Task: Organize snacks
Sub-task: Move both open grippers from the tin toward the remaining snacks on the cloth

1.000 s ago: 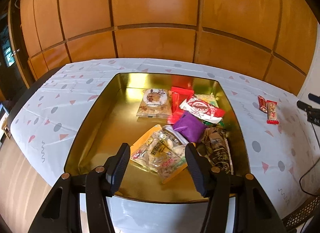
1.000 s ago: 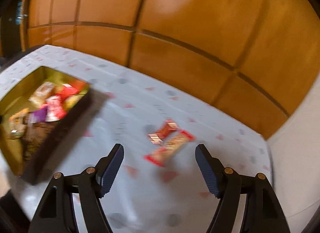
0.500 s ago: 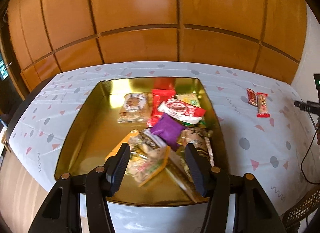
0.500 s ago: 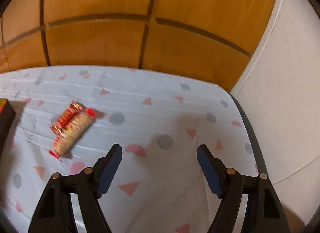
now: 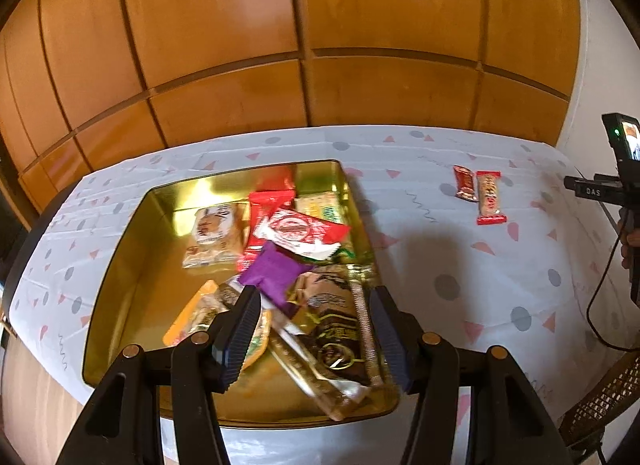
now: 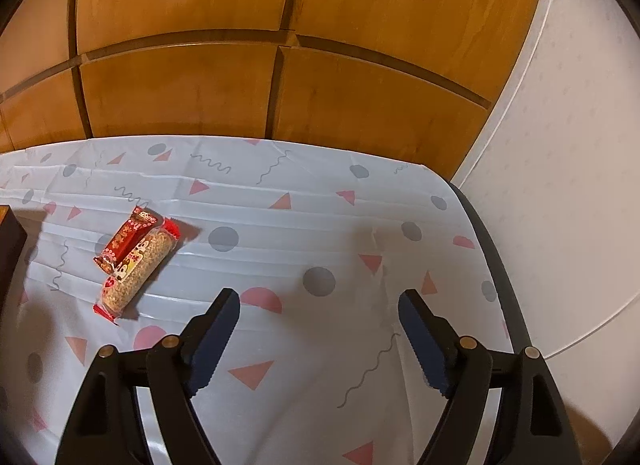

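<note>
A gold tin [image 5: 120, 265] on the patterned tablecloth holds several snack packets, among them a purple one [image 5: 276, 271] and a brown-and-gold one [image 5: 336, 317]. My left gripper [image 5: 314, 297] hangs open over the tin's near right part, above the brown packet and holding nothing. Two bars lie side by side on the cloth right of the tin: a dark red packet [image 6: 128, 235] and a cereal bar [image 6: 138, 271]. My right gripper [image 6: 320, 301] is over bare cloth to the right of the bars. Its jaws are opening with nothing between them.
Wood panelling rises behind the table. The table's right edge [image 6: 492, 249] runs close beside a white wall. The tin's dark corner [image 6: 10, 233] shows at the far left of the right wrist view. The right hand-held unit's body [image 5: 616, 185] with its cable shows at the far right.
My left gripper has drifted right across the tin, from the nut packet to the brown one. My right gripper swung right, off the tin and past the bars, and its jaws widened.
</note>
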`<act>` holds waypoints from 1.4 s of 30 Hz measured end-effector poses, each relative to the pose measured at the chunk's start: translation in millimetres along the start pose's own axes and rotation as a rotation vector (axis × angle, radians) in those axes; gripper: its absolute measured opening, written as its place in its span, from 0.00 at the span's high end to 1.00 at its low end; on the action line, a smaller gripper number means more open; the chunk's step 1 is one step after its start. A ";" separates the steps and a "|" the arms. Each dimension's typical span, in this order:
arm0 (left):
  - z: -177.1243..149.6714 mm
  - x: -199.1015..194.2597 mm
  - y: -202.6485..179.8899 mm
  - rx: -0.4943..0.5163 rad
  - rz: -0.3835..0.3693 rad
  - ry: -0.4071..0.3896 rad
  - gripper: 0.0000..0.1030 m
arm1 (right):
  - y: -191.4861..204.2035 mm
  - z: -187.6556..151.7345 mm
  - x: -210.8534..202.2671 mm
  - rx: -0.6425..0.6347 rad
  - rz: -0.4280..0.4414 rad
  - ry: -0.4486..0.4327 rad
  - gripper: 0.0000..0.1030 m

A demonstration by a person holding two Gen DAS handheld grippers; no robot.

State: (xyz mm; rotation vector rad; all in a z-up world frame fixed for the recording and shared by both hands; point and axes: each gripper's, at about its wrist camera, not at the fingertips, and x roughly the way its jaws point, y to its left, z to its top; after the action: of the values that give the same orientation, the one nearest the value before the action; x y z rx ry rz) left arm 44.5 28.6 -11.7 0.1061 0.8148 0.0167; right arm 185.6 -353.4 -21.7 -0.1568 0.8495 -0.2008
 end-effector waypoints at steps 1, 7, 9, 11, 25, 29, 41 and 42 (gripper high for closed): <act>0.3 0.0 -3.0 0.007 -0.003 -0.001 0.44 | 0.0 -0.3 -0.2 0.000 -0.002 -0.001 0.20; 3.8 -0.3 -16.3 0.031 -0.024 -0.005 0.44 | -3.1 0.3 2.3 0.011 -0.019 0.014 0.19; 4.8 0.9 -20.6 0.040 -0.032 0.000 0.44 | -5.5 0.1 3.8 0.020 -0.025 0.021 0.19; 6.4 2.0 -26.1 0.049 -0.043 0.001 0.44 | -7.7 0.3 3.7 0.031 -0.025 0.021 0.19; -0.9 7.8 -56.8 0.101 -0.119 0.040 0.52 | -8.6 2.2 4.8 0.034 -0.036 0.013 0.19; -0.9 11.2 -64.0 0.111 -0.150 0.064 0.55 | -5.9 1.9 3.6 0.022 -0.014 0.014 0.23; 40.0 41.3 -80.4 0.050 -0.229 0.109 0.62 | -6.1 2.9 2.2 0.018 -0.024 0.011 0.21; 45.4 45.3 -84.3 0.054 -0.240 0.109 0.63 | -6.2 3.0 1.8 0.019 -0.023 0.009 0.21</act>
State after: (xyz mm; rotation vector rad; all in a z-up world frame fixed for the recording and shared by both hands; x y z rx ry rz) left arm 106.3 -56.7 -22.2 0.0582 0.9333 -0.2272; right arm 188.3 -359.7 -19.7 -0.1480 0.8549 -0.2314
